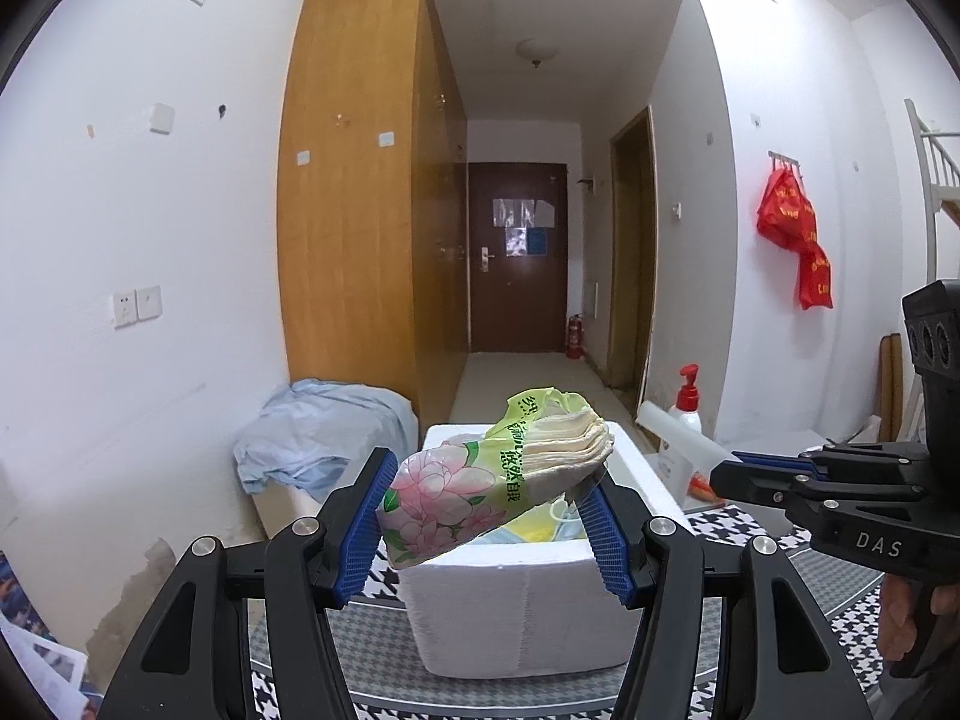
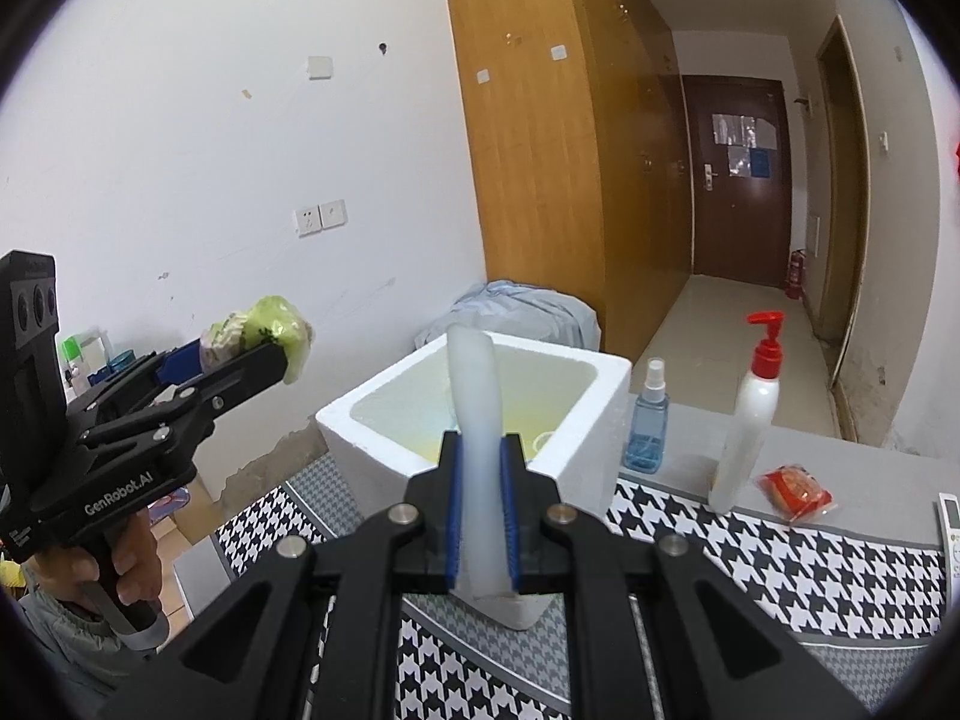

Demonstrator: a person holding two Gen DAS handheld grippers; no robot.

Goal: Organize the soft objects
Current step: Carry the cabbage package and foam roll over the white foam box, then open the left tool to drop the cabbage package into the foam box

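My left gripper [image 1: 489, 480] is shut on a tissue pack [image 1: 450, 498], a green plastic wrapper with pink flowers and beige tissues sticking out of its far end. It hangs just above the open white foam box [image 1: 498, 600], which holds yellow and pale blue items. In the right wrist view, the left gripper [image 2: 264, 360] with the tissue pack [image 2: 270, 324] is to the left of the foam box [image 2: 372, 420]. My right gripper [image 2: 480, 450] is shut on a thin white foam sheet [image 2: 474, 384] held edge-on over the box's near rim. From the left wrist, the right gripper [image 1: 729, 474] sits right of the box.
The box stands on a houndstooth cloth [image 2: 750, 564]. Right of it are a blue spray bottle [image 2: 648, 420], a white pump bottle [image 2: 750, 414], a red packet [image 2: 792, 489] and a remote [image 2: 951, 522]. A blue cloth pile [image 1: 318, 432] lies behind the box by the wardrobe.
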